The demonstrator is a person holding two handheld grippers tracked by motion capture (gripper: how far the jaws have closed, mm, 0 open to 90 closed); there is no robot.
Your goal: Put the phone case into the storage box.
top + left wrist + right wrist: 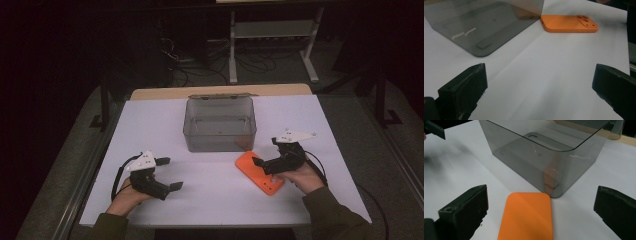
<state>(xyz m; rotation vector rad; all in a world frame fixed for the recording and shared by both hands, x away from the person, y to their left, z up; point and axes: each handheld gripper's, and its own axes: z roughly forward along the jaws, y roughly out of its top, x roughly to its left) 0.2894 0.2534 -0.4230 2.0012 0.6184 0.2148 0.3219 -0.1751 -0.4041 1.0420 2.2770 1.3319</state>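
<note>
An orange phone case (259, 172) lies flat on the white table (150, 125), just in front of the right corner of a grey see-through box (220, 125). My right gripper (266, 151) hovers over the case's near end, open, with the case (526, 217) between and below its jaws and the box (544, 157) right behind. My left gripper (171, 173) stands open at the front left over bare table. From there the case (570, 23) shows camera-cutout side up beside the box (486, 25). The box looks empty.
The box's lid (220, 96) hangs open behind it at the table's far edge. A jaw of the left gripper (434, 128) shows at the top left of the right gripper view. White shelving legs (270, 45) and cables stand on the dark floor beyond.
</note>
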